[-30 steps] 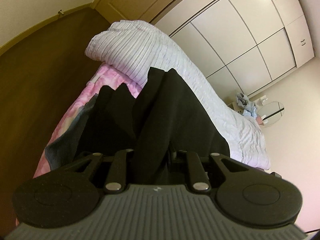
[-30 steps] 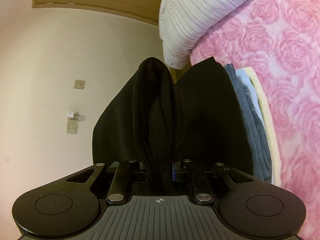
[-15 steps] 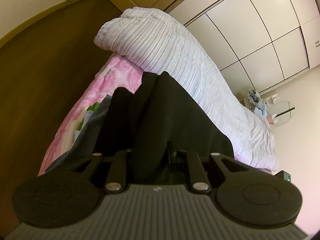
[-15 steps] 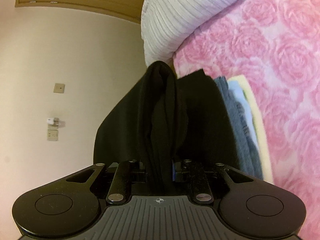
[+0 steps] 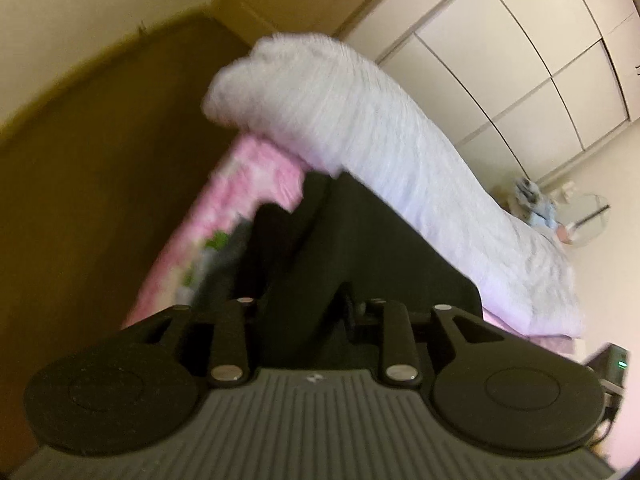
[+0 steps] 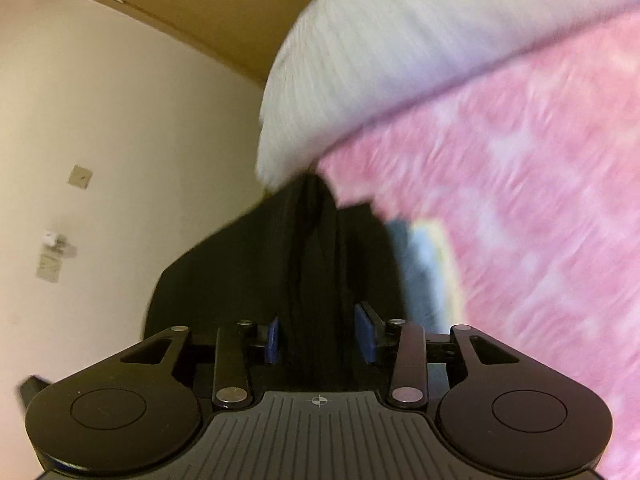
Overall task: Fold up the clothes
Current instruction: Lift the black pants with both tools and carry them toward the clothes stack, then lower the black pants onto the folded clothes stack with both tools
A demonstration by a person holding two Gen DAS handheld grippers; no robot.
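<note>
A black garment lies bunched over a stack of folded clothes at the edge of the pink floral bed. In the left wrist view a fold of it runs between the jaws of my left gripper, which are opening; a thin gap shows beside the right finger. In the right wrist view the black garment hangs between the jaws of my right gripper. These jaws are also opening, and both blue pads stand apart from the cloth. Both views are blurred.
A white striped duvet is heaped on the bed behind the garment. Brown floor lies to the left of the bed, with white wardrobe doors beyond it. A pale wall with a socket fills the right wrist view's left side.
Both grippers' jaws have spread apart; the right one's blue pads now show clear of the black cloth. Both cameras have swung, with the bed and duvet shifting in view.
</note>
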